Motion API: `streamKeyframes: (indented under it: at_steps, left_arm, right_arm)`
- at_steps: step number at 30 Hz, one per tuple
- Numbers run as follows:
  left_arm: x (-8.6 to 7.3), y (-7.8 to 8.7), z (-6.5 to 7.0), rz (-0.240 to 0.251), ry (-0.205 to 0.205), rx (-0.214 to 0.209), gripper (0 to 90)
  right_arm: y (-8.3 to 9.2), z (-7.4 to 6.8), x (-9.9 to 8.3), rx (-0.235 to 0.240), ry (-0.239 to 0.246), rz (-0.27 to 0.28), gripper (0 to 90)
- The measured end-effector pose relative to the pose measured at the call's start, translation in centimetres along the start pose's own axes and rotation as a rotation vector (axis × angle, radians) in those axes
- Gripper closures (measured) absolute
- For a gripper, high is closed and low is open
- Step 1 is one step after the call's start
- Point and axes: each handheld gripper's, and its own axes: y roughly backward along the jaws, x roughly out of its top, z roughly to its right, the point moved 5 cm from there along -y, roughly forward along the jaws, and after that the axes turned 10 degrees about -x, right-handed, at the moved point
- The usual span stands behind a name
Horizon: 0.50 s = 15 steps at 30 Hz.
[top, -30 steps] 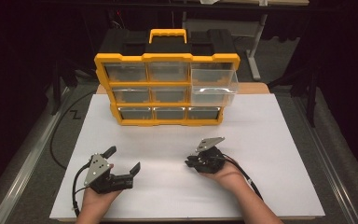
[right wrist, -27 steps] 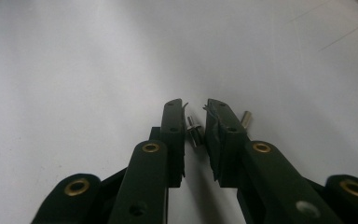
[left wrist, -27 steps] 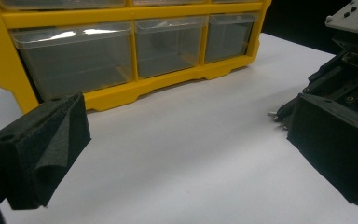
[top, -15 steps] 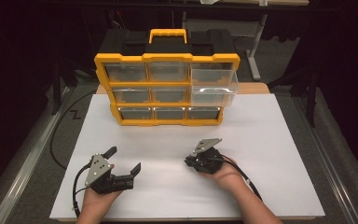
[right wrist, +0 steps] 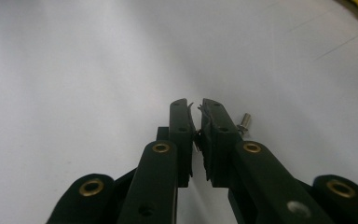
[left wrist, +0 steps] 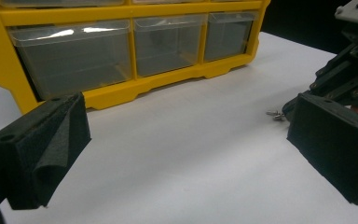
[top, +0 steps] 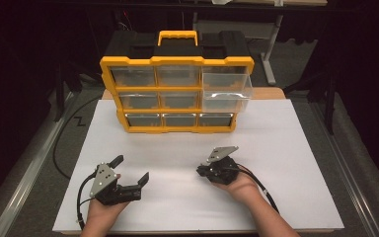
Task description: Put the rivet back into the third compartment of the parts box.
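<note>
Two black tools on white counter (top: 286,143): left tool (top: 131,170) spread wide, right tool (right wrist: 196,109) nearly closed, gripping nothing. Small silvery metal screw (right wrist: 244,123) lying just beside right tool's tip; yellow clear-drawered plastic organiser (top: 176,96) well beyond.

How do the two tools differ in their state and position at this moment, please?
The left tool has its jaws spread wide apart, while the right tool has its jaws nearly closed, with a narrow gap.

Nothing sits between the left tool's jaws, whereas a small screw lies beside the right tool's tip; whether anything is pinched there cannot be told.

Both are hand-held low over the white table, in front of the yellow drawer organizer.
</note>
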Motion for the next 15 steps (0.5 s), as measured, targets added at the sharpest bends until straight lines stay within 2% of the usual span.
streamKeyframes:
  at_steps: [2, 8, 9, 12, 15]
  left_arm:
    - [0.0, 0.0, 0.0, 0.001, -0.001, 0.000, 0.2]
    - [-0.2, -0.1, -0.1, -0.014, 0.002, 0.013, 0.3]
    - [-0.2, -0.2, -0.1, -0.016, 0.000, 0.016, 0.2]
    - [-0.3, -0.2, -0.2, -0.022, -0.002, 0.014, 0.2]
    - [-0.3, -0.2, -0.1, -0.022, -0.013, 0.009, 0.3]
  right_arm:
    - [0.6, 0.0, 0.1, 0.007, -0.014, 0.022, 84.2]
    - [1.9, 0.4, -0.2, -0.010, -0.026, 0.043, 84.2]
    - [2.7, 0.5, -0.4, -0.026, -0.022, 0.040, 84.3]
    - [3.1, 0.5, -0.6, -0.038, -0.003, 0.020, 84.2]
    - [4.3, 0.9, -1.4, -0.052, -0.010, 0.002, 84.2]
